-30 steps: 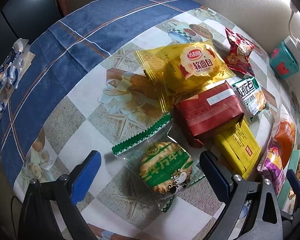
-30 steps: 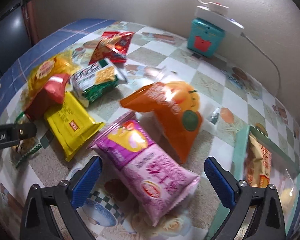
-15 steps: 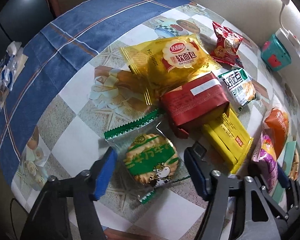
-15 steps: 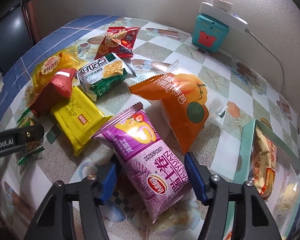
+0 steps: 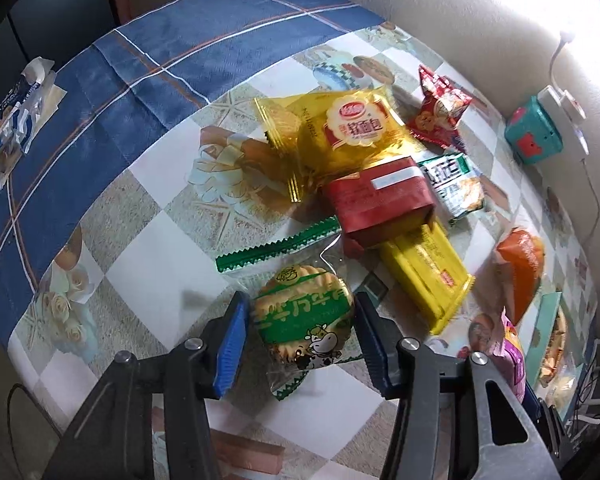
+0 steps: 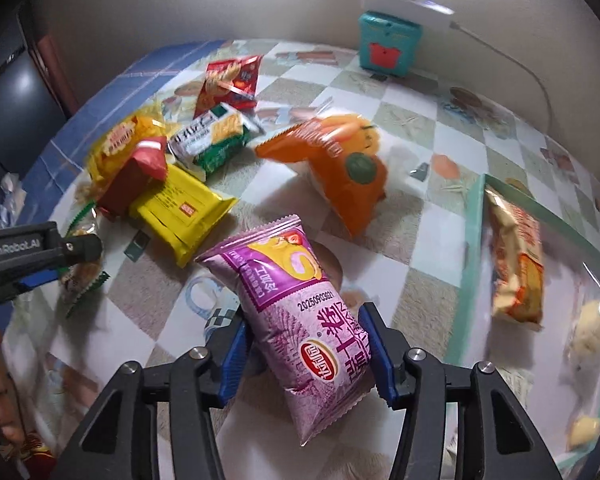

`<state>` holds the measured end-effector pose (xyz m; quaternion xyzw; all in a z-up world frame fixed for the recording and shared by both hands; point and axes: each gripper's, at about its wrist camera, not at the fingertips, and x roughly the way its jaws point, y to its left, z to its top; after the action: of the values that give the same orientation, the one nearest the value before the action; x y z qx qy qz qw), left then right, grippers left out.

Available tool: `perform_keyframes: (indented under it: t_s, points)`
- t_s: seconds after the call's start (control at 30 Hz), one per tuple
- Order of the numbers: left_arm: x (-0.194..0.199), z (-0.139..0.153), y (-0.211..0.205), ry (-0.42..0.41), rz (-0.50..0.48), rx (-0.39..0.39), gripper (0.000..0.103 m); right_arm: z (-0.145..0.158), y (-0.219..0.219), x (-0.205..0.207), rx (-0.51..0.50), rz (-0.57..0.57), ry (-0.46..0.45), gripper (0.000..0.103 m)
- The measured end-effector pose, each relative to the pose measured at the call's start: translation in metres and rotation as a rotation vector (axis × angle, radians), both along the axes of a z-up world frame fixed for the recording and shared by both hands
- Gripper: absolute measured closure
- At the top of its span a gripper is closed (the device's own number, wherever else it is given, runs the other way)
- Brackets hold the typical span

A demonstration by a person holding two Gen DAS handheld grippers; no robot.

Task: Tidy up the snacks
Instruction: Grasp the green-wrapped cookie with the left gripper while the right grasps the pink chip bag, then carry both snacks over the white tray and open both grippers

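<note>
Your bench [image 5: 152, 264] carries a loose pile of snacks, with a clear tray [image 6: 474, 240] at its right edge already holding packets, likely the sorting destination. Your right gripper [image 6: 306, 350] is closing on the purple packet [image 6: 300, 312], dated 20250903, pads pressing its sides. Your left gripper [image 5: 298, 344] is closing on the green round biscuit pack [image 5: 304, 316], cow printed below; its frame reads "GenRobot.AI".

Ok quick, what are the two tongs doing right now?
Left tongs: closing on the green cookie pack.
Right tongs: closing on the purple snack bag.
</note>
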<state>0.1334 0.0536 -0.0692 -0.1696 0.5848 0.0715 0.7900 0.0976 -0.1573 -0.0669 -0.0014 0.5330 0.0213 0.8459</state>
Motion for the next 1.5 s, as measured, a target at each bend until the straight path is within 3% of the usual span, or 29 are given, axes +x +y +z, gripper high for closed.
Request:
perform_keyframes:
  t_s: [0.3,0.47,0.9,1.23,1.5]
  points:
    - [-0.008,0.033,-0.005,-0.071,-0.007,-0.008,0.05,0.044,-0.028,-0.027,0.08,-0.091,-0.093,0.048]
    - [-0.012,0.051,-0.029,-0.126,-0.059,-0.003,0.05,0.06,-0.057,-0.035,0.083,-0.176,-0.125,0.048]
    - [-0.038,0.08,-0.168,-0.242,-0.393,0.004,0.049,0.057,-0.196,-0.077,0.008,-0.599,-0.11,0.048]
    - [-0.065,0.069,-0.257,-0.249,-0.604,0.026,0.049,0.046,-0.272,-0.109,0.013,-0.822,-0.101,0.047]
    - [-0.09,0.055,-0.322,-0.286,-0.816,0.01,0.049,0.023,-0.299,-0.118,0.008,-0.916,-0.056,0.047]
